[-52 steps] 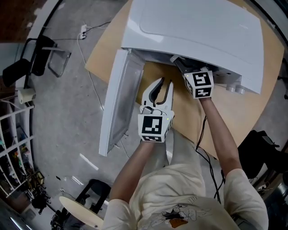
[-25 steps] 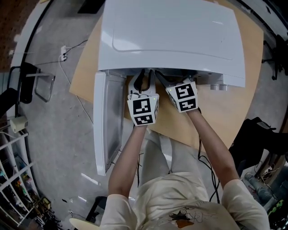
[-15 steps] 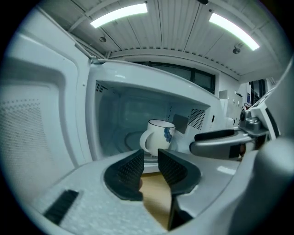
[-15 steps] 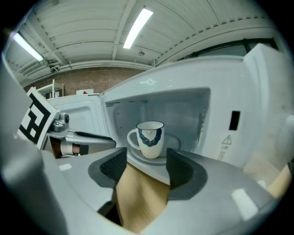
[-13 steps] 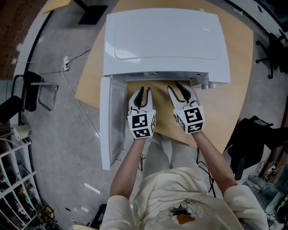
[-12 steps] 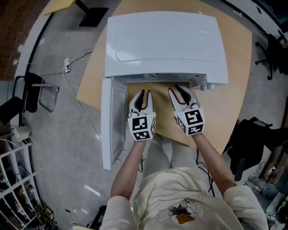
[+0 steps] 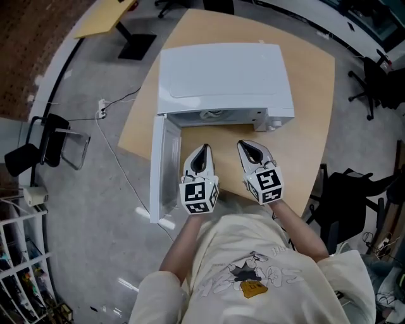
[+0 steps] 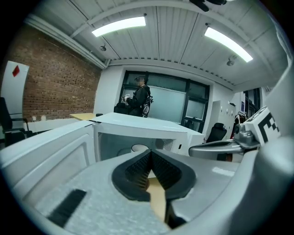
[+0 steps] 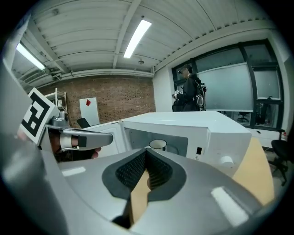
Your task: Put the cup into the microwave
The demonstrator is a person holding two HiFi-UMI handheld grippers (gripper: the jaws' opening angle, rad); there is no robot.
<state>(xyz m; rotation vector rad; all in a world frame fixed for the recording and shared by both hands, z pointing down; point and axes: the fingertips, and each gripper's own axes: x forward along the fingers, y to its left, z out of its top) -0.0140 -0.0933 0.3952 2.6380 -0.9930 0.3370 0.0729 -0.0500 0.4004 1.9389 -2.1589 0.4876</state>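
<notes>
The white microwave (image 7: 221,76) stands on the wooden table (image 7: 310,95) with its door (image 7: 166,164) swung open to the left. A white cup (image 7: 212,115) sits upright inside the cavity; it also shows as the cup (image 8: 139,148) in the left gripper view and the cup (image 9: 157,144) in the right gripper view. My left gripper (image 7: 202,149) and right gripper (image 7: 249,146) hang side by side in front of the opening, well short of the cup. Both are shut and hold nothing. The left gripper's tips (image 8: 149,153) and the right gripper's tips (image 9: 146,153) meet with no gap.
A black chair (image 7: 38,145) and a cable (image 7: 120,158) lie on the floor at the left. Dark office chairs (image 7: 345,196) stand at the right. Another desk (image 7: 107,12) is at the top left. A person (image 8: 140,94) stands far behind the microwave by dark windows.
Both grippers pulled back out of the microwave toward me and rose. Their jaws went from open to shut. The cup stayed inside. The head view now shows more of the room.
</notes>
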